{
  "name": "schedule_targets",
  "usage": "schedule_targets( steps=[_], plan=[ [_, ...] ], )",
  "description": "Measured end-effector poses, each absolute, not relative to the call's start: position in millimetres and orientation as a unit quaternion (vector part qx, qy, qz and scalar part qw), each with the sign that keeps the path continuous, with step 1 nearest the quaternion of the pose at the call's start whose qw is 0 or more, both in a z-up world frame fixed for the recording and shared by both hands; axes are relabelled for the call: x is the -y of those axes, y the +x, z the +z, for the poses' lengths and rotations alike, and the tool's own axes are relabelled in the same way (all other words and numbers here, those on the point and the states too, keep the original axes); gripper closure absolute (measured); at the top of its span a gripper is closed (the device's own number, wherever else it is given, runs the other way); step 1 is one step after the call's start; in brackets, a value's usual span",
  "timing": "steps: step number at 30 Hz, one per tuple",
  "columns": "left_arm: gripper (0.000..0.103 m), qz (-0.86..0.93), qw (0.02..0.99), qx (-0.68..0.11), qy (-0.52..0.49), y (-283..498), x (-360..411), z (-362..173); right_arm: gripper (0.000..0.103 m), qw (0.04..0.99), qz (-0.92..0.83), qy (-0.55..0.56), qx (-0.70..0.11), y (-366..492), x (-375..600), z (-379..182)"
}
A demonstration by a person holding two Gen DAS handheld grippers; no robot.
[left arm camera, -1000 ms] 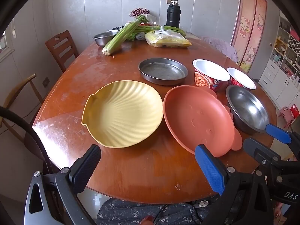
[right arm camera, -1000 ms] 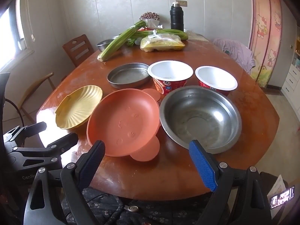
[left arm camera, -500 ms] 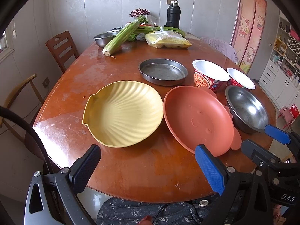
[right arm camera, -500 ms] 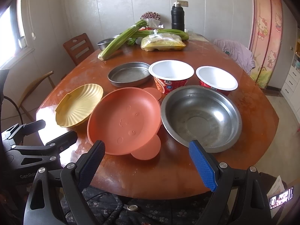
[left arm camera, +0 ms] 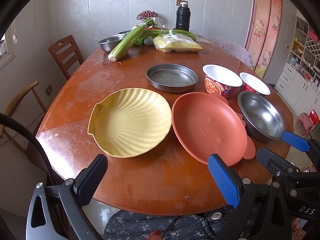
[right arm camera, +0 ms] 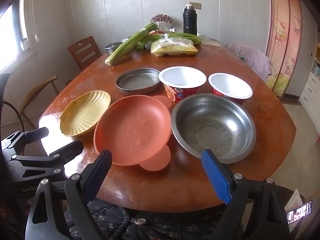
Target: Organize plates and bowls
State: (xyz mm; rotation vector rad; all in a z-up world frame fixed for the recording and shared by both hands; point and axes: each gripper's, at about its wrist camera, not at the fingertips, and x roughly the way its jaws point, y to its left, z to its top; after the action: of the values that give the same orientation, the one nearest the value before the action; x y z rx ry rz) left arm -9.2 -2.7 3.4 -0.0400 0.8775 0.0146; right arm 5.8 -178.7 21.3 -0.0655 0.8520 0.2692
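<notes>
A yellow shell-shaped plate (left arm camera: 130,132) (right arm camera: 86,114) lies at the near left of the table. An orange bear-shaped plate (left arm camera: 208,128) (right arm camera: 132,132) lies beside it. A steel bowl (right arm camera: 214,126) (left arm camera: 262,118) sits to its right. Behind stand a flat steel pan (left arm camera: 172,78) (right arm camera: 138,82) and two red paper bowls (right arm camera: 185,82) (right arm camera: 230,89). My left gripper (left arm camera: 158,182) is open and empty at the table's near edge, before the yellow plate. My right gripper (right arm camera: 158,176) is open and empty, before the orange plate and the steel bowl.
At the far end of the brown wooden table (left arm camera: 124,180) lie celery (left arm camera: 128,40), a bag of corn (left arm camera: 178,45), a small steel bowl (left arm camera: 111,43) and a black flask (left arm camera: 182,17). Wooden chairs (left arm camera: 64,54) stand at the left.
Both grippers have edged slightly closer to the table. Nothing on the table has moved.
</notes>
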Motion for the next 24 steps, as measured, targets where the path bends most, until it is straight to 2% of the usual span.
schedule_targets(
  steps=[24],
  plan=[
    [0.002, 0.012, 0.906, -0.424, -0.019, -8.8, 1.3, 3.0, 0.011, 0.902, 0.134, -0.033, -0.408, 4.9, 179.4, 22.5]
  ],
)
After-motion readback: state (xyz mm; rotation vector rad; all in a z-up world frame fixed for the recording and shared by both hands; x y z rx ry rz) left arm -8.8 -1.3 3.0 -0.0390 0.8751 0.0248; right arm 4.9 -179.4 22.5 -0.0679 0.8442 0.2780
